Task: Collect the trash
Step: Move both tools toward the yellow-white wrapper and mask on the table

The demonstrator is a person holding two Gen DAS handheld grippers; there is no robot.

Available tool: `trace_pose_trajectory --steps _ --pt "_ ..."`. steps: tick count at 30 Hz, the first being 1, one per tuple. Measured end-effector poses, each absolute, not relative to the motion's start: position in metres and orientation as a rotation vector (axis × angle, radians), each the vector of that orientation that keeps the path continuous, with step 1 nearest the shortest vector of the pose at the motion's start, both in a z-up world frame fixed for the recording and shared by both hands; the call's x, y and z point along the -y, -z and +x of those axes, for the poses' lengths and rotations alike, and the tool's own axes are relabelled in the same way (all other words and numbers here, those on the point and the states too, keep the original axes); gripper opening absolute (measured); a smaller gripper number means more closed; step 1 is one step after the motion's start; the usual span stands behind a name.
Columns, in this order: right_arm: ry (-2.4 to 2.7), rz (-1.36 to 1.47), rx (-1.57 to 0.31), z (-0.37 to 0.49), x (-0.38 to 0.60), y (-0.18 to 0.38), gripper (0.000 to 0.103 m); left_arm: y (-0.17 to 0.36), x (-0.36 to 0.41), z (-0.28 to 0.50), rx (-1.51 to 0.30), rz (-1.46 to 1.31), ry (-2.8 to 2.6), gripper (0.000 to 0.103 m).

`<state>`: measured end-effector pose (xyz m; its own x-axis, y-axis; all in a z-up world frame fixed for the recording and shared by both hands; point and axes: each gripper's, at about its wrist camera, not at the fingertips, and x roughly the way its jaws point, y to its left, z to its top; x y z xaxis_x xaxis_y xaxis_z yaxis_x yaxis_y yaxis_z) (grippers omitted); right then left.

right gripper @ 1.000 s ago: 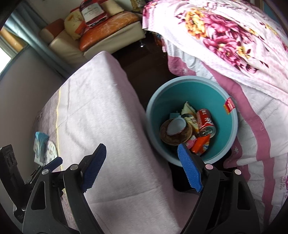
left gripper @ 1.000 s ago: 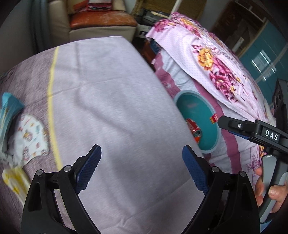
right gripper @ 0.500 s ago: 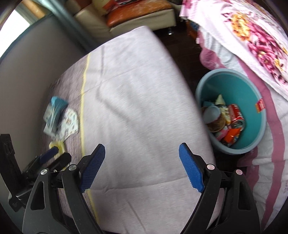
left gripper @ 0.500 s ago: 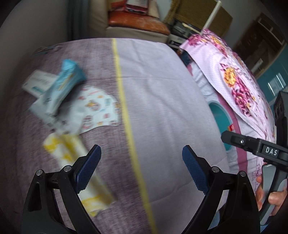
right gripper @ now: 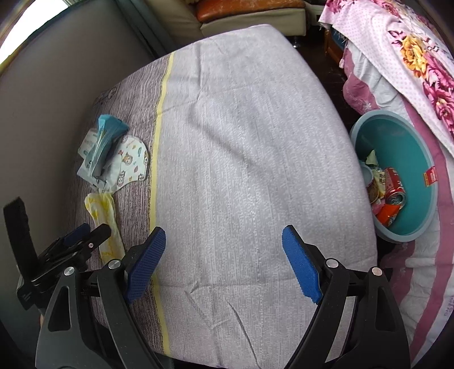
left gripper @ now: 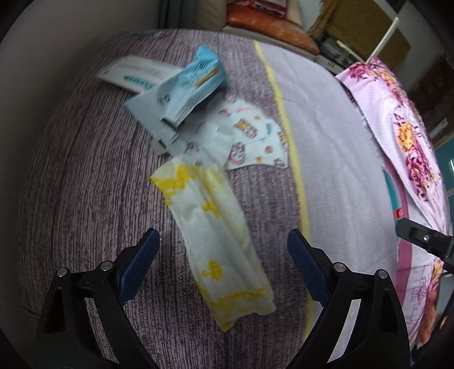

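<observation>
A yellow-and-white wrapper (left gripper: 215, 235) lies on the purple-grey bed cover, reaching between the jaws of my open, empty left gripper (left gripper: 224, 264). Beyond it lie a cartoon-print wrapper (left gripper: 252, 136), a light blue packet (left gripper: 187, 88) and a white leaflet (left gripper: 133, 75). In the right wrist view the same pile (right gripper: 113, 153) and the yellow wrapper (right gripper: 106, 224) lie at the left, with the left gripper (right gripper: 82, 235) over the wrapper. My right gripper (right gripper: 224, 264) is open and empty above the bed's middle. A teal bin (right gripper: 408, 159) holding cans and wrappers stands on the floor at the right.
A yellow stripe (right gripper: 159, 136) divides the bed cover (right gripper: 241, 127). A floral pink quilt (right gripper: 420, 54) lies past the bin. A sofa with an orange cushion (right gripper: 247, 8) stands beyond the bed's far end. A wall (right gripper: 42, 85) runs along the bed's left side.
My left gripper has swung left from the bare bed and the bin to the trash pile, closing in on the yellow wrapper. My right gripper has swung left from the bin over the bed.
</observation>
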<state>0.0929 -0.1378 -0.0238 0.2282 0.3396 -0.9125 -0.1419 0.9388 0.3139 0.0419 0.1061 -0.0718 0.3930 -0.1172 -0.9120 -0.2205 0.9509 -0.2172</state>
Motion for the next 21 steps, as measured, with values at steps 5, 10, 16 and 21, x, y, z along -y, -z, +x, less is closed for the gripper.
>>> trace_pose_trajectory --steps 5,10,16,21 --pt "-0.353 0.173 -1.306 0.094 0.135 0.026 0.080 0.077 -0.107 0.040 -1.176 -0.308 -0.083 0.092" --pt "-0.362 0.158 -1.309 0.097 0.126 0.028 0.080 0.077 -0.099 0.037 -1.158 -0.234 -0.095 0.082" --pt "-0.382 0.121 -1.308 0.102 0.109 0.028 0.080 0.077 -0.102 0.035 -1.119 -0.221 -0.102 0.025" --pt "-0.404 0.082 -1.310 0.108 0.086 0.027 0.080 0.070 -0.124 0.027 -1.091 -0.321 -0.042 0.013"
